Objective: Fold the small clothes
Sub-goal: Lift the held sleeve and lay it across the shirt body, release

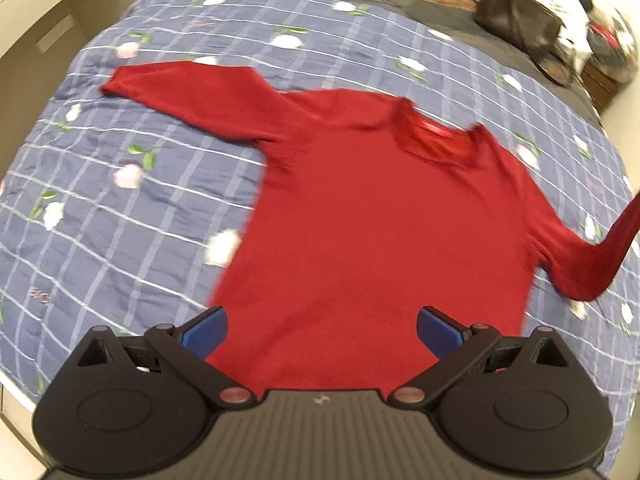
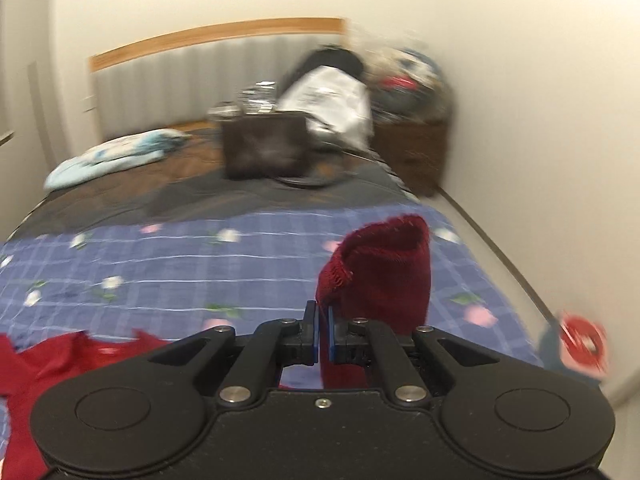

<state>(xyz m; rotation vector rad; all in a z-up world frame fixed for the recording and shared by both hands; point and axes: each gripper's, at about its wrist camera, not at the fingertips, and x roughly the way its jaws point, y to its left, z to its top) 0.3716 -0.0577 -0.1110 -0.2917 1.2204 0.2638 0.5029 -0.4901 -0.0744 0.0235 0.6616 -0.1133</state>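
Observation:
A red long-sleeved sweater (image 1: 372, 216) lies flat on the blue checked floral bedspread (image 1: 132, 208), neck away from me. Its left sleeve (image 1: 192, 92) stretches out to the upper left. Its right sleeve (image 1: 600, 256) is lifted off the bed at the right edge. My left gripper (image 1: 322, 330) is open and empty, just above the sweater's hem. My right gripper (image 2: 322, 338) is shut on the right sleeve's cuff (image 2: 380, 272), which stands up above the bedspread (image 2: 180, 276). The sweater's body (image 2: 52, 364) shows at the lower left of the right wrist view.
A dark brown bag (image 2: 264, 148) and a white bundle (image 2: 332, 104) sit at the far end of the bed. A light blue cloth (image 2: 108, 156) lies at the far left. A brown basket of clutter (image 2: 412, 132) stands in the corner. A wall (image 2: 540, 120) runs along the right.

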